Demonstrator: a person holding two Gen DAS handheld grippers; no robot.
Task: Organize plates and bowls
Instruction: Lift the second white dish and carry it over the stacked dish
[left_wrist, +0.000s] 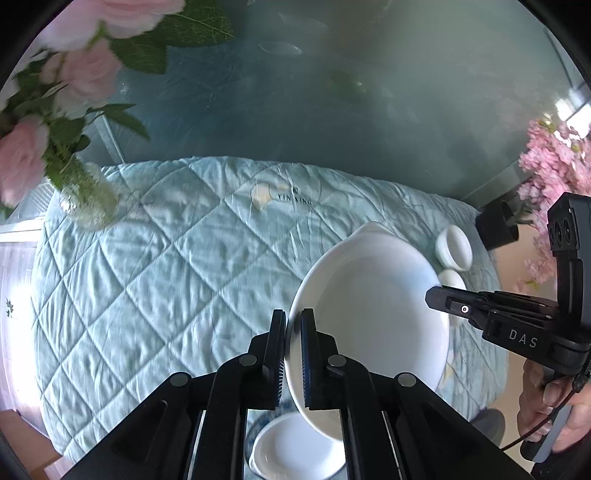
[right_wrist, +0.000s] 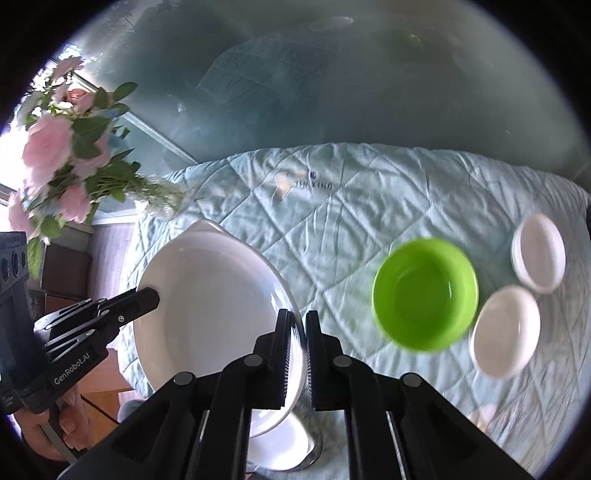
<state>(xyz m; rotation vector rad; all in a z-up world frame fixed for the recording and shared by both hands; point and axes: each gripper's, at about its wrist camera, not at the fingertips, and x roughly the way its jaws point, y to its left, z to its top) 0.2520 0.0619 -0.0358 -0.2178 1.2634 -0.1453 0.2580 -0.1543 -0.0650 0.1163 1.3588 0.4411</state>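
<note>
A large white plate (left_wrist: 369, 314) with a small tab handle hangs tilted above the quilted table, held on both sides. My left gripper (left_wrist: 293, 354) is shut on its left rim. In the right wrist view my right gripper (right_wrist: 298, 354) is shut on the right rim of the same plate (right_wrist: 207, 295). Each gripper shows in the other's view: the right gripper (left_wrist: 433, 295) and the left gripper (right_wrist: 149, 295). On the cloth lie a green bowl (right_wrist: 424, 295) and two small white bowls (right_wrist: 506, 332) (right_wrist: 539, 253). Under the plate sits another white dish (left_wrist: 295, 450).
A pale blue quilted cloth (left_wrist: 166, 277) covers the table. A glass vase of pink roses (right_wrist: 162, 199) stands at its far left corner. Pink blossoms in a black pot (left_wrist: 498, 225) stand off the right side. A glass wall rises behind the table.
</note>
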